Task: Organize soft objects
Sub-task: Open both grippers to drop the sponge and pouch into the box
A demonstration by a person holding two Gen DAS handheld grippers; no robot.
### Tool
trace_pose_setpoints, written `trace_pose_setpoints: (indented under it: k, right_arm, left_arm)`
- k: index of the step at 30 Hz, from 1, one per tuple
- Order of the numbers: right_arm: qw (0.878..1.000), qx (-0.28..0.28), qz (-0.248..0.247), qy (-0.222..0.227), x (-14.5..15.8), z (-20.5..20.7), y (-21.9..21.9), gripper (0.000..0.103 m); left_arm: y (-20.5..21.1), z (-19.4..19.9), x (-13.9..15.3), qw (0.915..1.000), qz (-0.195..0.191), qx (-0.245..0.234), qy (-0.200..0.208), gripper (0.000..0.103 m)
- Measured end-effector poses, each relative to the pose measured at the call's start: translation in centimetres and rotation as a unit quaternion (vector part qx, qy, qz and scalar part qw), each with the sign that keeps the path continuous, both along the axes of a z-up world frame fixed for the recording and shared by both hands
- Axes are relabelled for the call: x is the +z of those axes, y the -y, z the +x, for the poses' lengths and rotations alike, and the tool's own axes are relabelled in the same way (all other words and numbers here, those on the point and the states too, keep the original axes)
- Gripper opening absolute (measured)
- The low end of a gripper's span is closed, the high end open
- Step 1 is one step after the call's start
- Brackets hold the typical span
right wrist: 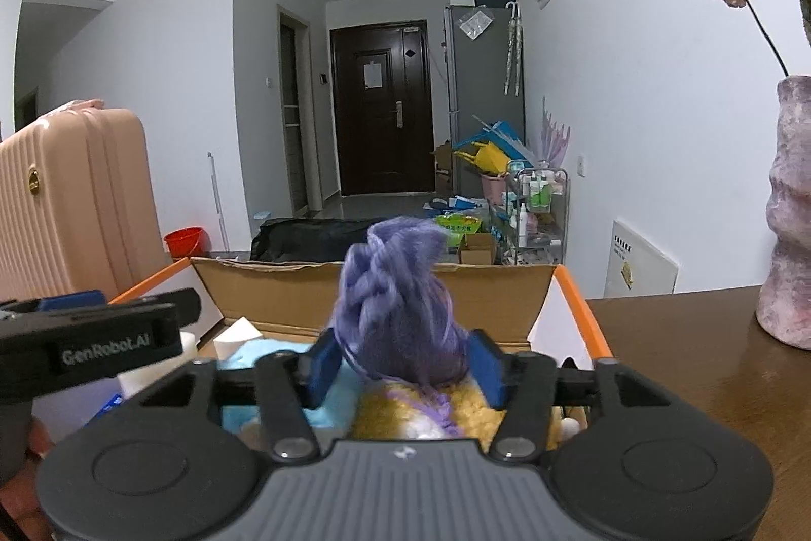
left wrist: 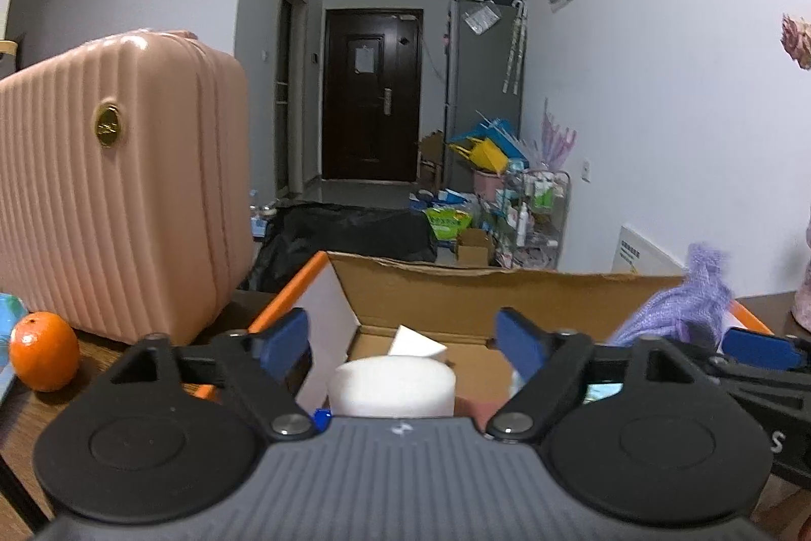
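An open cardboard box (left wrist: 507, 287) with orange-edged flaps sits on the wooden table; it also shows in the right wrist view (right wrist: 284, 287). My left gripper (left wrist: 403, 338) is open over the box's left part, above a white roll (left wrist: 390, 386). My right gripper (right wrist: 405, 368) is shut on a purple knitted soft thing (right wrist: 395, 292), held over the box above a yellow plush (right wrist: 471, 409) and a light blue soft item (right wrist: 273, 351). The purple thing (left wrist: 674, 308) and the right gripper (left wrist: 760, 351) show at the right of the left wrist view.
A pink ribbed suitcase (left wrist: 116, 186) stands left of the box, with an orange (left wrist: 44, 351) in front of it. A pink vase (right wrist: 790, 211) with dried flowers stands on the table at right. Behind are a hallway, a dark door and clutter.
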State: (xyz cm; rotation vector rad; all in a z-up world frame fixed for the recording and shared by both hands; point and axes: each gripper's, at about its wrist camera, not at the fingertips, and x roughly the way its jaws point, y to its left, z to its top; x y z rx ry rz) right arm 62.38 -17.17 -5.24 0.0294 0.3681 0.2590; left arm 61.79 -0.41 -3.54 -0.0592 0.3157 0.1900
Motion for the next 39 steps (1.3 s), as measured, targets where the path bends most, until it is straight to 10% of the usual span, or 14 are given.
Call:
trace_pose_setpoints:
  k: [6, 15, 39]
  right_arm:
    - [1.0, -0.01, -0.006, 0.024, 0.2, -0.8, -0.1, 0.093]
    - [0.999, -0.022, -0.003, 0.037, 0.2, -1.3, 0.0, 0.103]
    - [0.997, -0.028, -0.011, 0.075, 0.5, -4.0, 0.4, 0.103]
  left_arm:
    - [-0.1, -0.6, 0.2, 0.9997, 0.0, 0.014, 0.019, 0.103]
    - [-0.7, -0.3, 0.2, 0.9997, -0.013, 0.019, 0.01, 0.103]
    - [-1.2, -2.5, 0.4, 0.9996, -0.025, 0.003, 0.013, 0.103]
